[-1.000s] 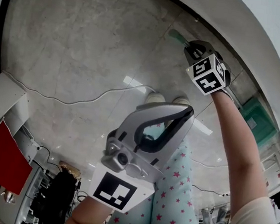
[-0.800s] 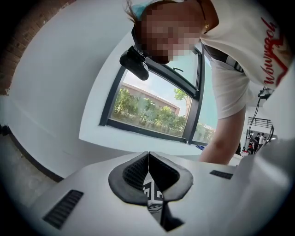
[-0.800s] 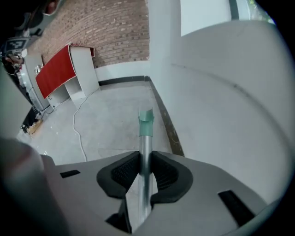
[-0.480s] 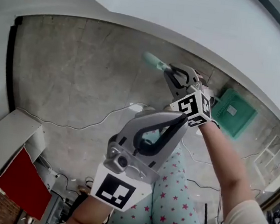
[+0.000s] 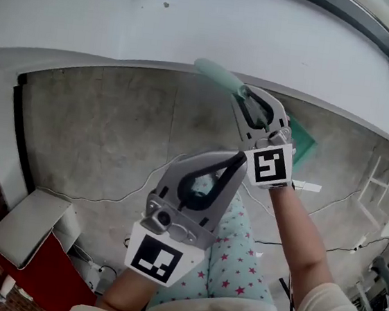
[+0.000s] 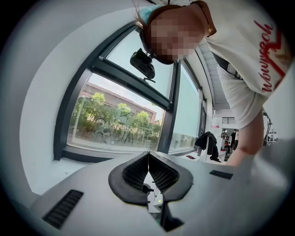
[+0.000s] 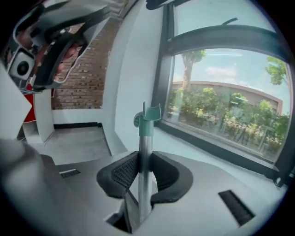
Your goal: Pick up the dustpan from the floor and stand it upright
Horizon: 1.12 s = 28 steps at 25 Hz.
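The dustpan handle (image 7: 144, 156) is pinched between the pads of the right gripper (image 5: 243, 98), and its teal grip end (image 5: 215, 73) is seen projecting past the jaws toward the white wall (image 5: 195, 26). The green pan (image 5: 302, 144) is partly hidden behind that gripper, over the grey floor (image 5: 100, 127) near the wall's foot. The left gripper (image 6: 148, 159) is held alongside, its jaws pressed together on nothing.

the bare floor (image 5: 100, 127) lies open in the middle; a white wall (image 5: 194, 33) closes it ahead, a white box (image 5: 29, 227) at left.
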Motion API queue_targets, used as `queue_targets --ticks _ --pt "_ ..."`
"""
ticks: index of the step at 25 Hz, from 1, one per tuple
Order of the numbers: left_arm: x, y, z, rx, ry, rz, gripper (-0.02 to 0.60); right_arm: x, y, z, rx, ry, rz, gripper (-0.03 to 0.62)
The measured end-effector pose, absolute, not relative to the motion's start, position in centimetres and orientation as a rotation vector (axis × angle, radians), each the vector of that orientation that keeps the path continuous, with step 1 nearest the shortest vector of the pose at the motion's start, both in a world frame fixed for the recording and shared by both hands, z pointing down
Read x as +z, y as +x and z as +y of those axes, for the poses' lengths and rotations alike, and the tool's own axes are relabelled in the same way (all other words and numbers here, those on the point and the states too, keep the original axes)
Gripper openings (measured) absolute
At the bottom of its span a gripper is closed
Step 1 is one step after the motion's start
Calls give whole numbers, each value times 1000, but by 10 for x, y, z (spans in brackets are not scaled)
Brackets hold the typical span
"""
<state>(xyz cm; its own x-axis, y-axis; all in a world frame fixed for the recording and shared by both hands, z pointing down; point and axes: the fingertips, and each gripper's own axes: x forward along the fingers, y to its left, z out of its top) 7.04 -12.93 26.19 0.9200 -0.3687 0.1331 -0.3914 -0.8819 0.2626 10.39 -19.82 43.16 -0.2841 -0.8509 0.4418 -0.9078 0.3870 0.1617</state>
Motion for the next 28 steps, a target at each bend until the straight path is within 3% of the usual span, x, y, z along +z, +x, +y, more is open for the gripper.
queue_targets --ticks 6,11,28 --pt "241 101 -119 144 2856 -485 20 389 207 -184 251 1934 -1971 100" --pt "240 128 -117 187 2844 -492 21 365 249 -162 292 2110 -1838 100" --pt "256 188 -90 190 2772 -443 21 349 276 -144 306 2089 -1862 104"
